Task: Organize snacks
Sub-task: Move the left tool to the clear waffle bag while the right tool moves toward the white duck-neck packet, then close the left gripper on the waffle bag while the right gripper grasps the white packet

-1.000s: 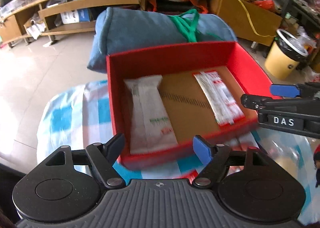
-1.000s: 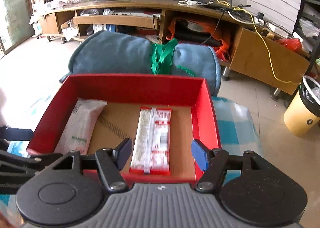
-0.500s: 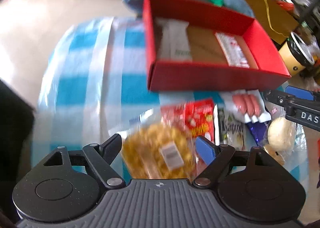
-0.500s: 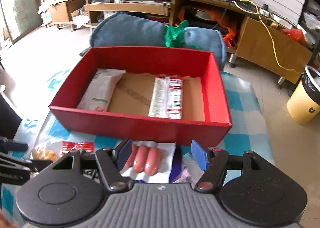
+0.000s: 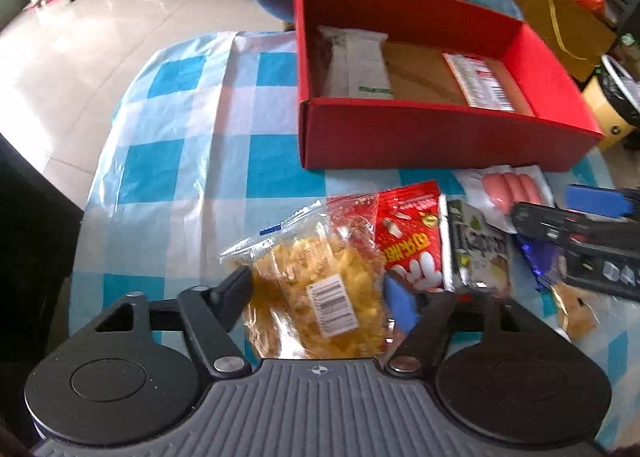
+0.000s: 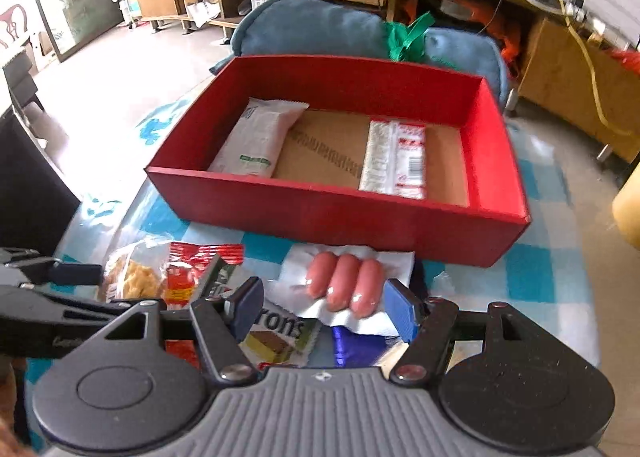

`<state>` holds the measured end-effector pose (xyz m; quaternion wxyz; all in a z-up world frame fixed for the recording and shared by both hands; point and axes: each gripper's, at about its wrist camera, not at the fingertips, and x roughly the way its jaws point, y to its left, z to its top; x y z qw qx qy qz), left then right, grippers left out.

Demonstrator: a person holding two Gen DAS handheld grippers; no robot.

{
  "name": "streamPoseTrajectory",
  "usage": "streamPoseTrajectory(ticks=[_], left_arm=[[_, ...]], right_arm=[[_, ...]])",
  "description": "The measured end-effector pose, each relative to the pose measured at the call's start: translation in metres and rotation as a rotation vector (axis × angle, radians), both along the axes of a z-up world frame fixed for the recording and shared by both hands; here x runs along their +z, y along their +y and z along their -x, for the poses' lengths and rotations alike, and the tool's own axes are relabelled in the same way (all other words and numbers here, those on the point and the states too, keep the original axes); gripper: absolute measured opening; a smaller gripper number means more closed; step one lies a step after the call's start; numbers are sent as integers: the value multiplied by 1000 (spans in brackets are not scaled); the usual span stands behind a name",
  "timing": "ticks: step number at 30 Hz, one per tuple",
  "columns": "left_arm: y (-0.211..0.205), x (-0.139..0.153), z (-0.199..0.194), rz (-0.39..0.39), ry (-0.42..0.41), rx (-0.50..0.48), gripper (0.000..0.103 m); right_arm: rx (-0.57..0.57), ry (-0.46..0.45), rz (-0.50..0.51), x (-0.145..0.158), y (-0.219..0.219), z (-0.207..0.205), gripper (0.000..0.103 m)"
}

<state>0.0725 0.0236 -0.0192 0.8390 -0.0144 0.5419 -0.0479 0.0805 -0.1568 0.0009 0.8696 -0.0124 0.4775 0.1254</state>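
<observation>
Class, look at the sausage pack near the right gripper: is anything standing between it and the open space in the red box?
Only the red box's near wall stands between; the sausage pack must go over it. The floor between the white packet and red-striped packet is bare.

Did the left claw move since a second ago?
Yes. The left claw pulled back from the red box, toward the camera side, and now sits around the yellow snack bag, closing.
</observation>
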Motion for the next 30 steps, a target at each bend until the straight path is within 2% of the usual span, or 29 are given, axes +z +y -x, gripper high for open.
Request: streamPoseTrajectory(ticks=[5, 8, 10, 11, 14, 16, 19, 21, 24, 26, 28, 30], left_arm=[[11, 3, 19, 11, 8, -40, 69], [18, 3, 27, 29, 28, -81, 70], [21, 2, 29, 39, 34, -85, 76], [23, 2, 27, 43, 38, -82, 81], [29, -2, 24, 36, 56, -55, 87], [33, -5, 23, 39, 75, -41, 88], [35, -9, 24, 39, 92, -42, 88], [37, -10, 24, 42, 96, -40, 87], [38, -12, 24, 49, 100, -34, 85], [38, -12, 24, 50, 99, -35, 85], [37, -12, 25, 47, 98, -43, 85], [37, -14, 25, 43, 104, -47, 86]], right_arm=[[35, 66, -47, -13, 10, -4, 63], [57, 69, -39, -18, 17, -5, 63], [53, 84, -62, -21, 18, -7, 69], [56, 96, -76, -23, 19, -7, 70], [76, 100, -63, -25, 27, -1, 72], [96, 139, -81, -25, 28, 7, 72], [92, 244, -158, -31, 24, 22, 72], [129, 260, -171, -28, 24, 35, 71], [125, 203, -131, -16, 22, 42, 71], [117, 122, -80, -9, 20, 38, 71], [209, 31, 27, -3, 27, 30, 71], [343, 20, 91, -3, 35, 23, 71]])
